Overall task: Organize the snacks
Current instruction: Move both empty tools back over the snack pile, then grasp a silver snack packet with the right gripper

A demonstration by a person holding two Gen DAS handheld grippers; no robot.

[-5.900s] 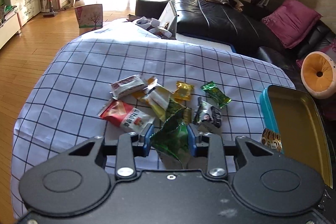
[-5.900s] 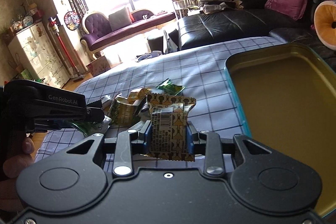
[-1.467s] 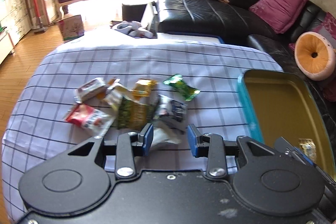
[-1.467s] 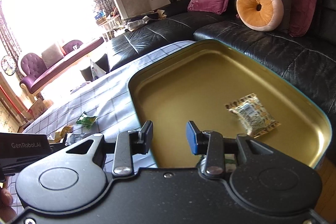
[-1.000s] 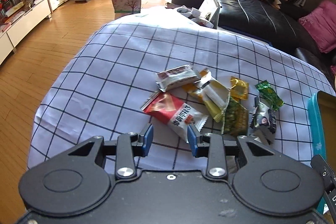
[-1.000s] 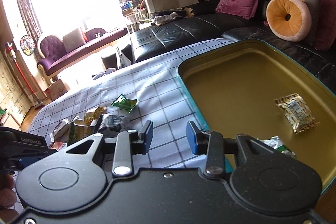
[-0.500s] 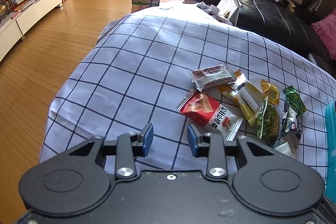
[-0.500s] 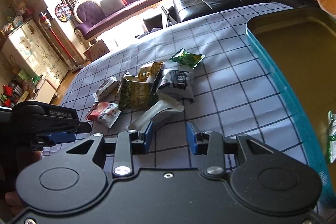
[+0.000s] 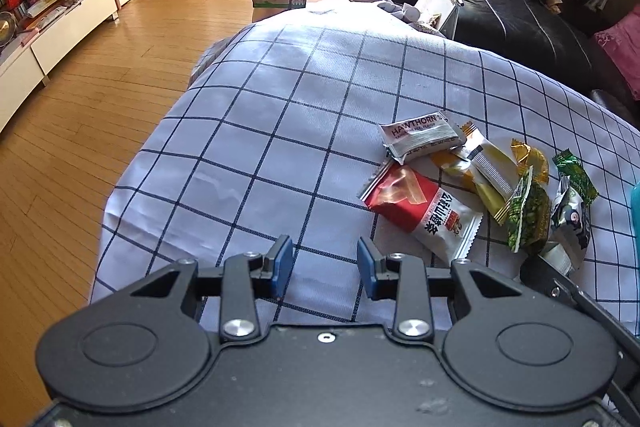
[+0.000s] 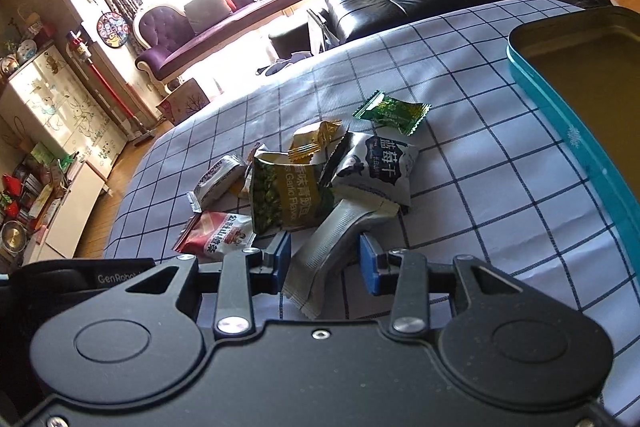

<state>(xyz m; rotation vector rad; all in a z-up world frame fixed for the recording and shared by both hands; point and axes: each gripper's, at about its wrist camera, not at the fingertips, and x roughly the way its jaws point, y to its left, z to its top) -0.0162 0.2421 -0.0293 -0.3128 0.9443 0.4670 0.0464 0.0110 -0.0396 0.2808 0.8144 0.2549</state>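
Note:
A pile of snack packs lies on the checked tablecloth (image 9: 280, 131): a white Hawthorn pack (image 9: 420, 137), a red pack (image 9: 420, 207), a green garlic-pea pack (image 10: 284, 203), a black-and-white pack (image 10: 376, 167) and a green candy (image 10: 390, 113). My right gripper (image 10: 325, 259) is low at the near side of the pile. Its jaws are opening, and a pale silver pack (image 10: 332, 247) lies between the pads without being pressed. My left gripper (image 9: 324, 263) is open over bare cloth, left of the pile, with nothing between its fingers. The teal tin (image 10: 560, 131) with a gold inside stands to the right.
The cloth drops off at the table's left edge to a wooden floor (image 9: 100, 87). A black leather sofa (image 9: 520, 23) runs behind the table. The left gripper's black body (image 10: 100, 283) sits close by the right one, at the pile's near left.
The right gripper swung from over the tin back to the pile and came down around the pale silver pack. The left gripper shifted left, off the pile, onto bare cloth.

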